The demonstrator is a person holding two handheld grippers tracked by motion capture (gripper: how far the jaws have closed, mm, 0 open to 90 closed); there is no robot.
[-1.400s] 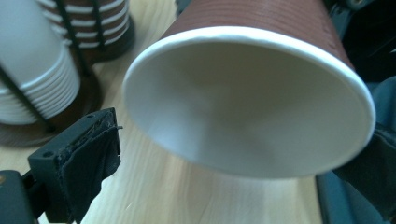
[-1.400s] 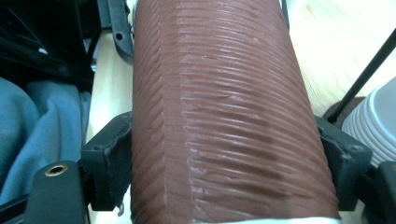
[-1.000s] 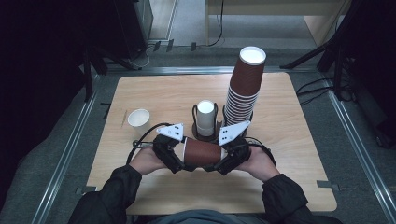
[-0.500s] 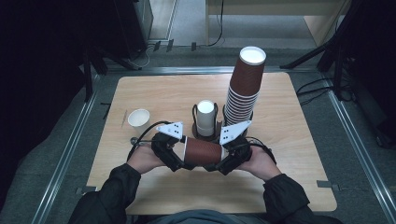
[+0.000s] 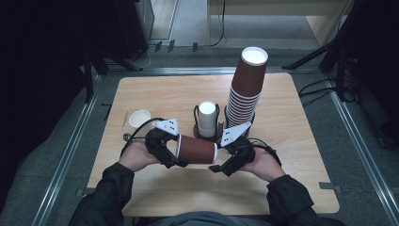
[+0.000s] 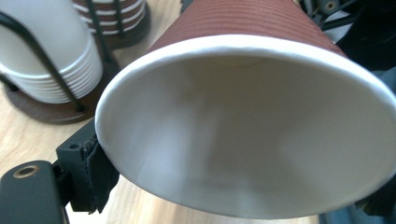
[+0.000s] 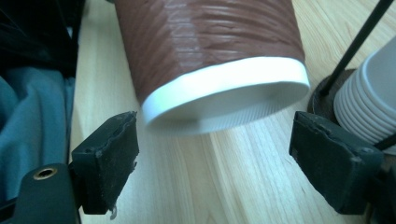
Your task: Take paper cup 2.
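My left tongs point(image 5: 175, 151) clamp the rim of the brown cup point(image 5: 196, 149), held sideways over the counter point(image 5: 291, 155) at 6 o'clock; my right tongs point(image 7: 215, 158) gape wide at its base, so squeezing may crush it.

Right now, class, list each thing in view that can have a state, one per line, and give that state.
brown cup: on its side, mouth toward left gripper, held off the table
left gripper: shut on the cup's rim
right gripper: open, jaws apart at the cup's base
brown cup stack: upright, nested
white cup stack: upright in wire holder
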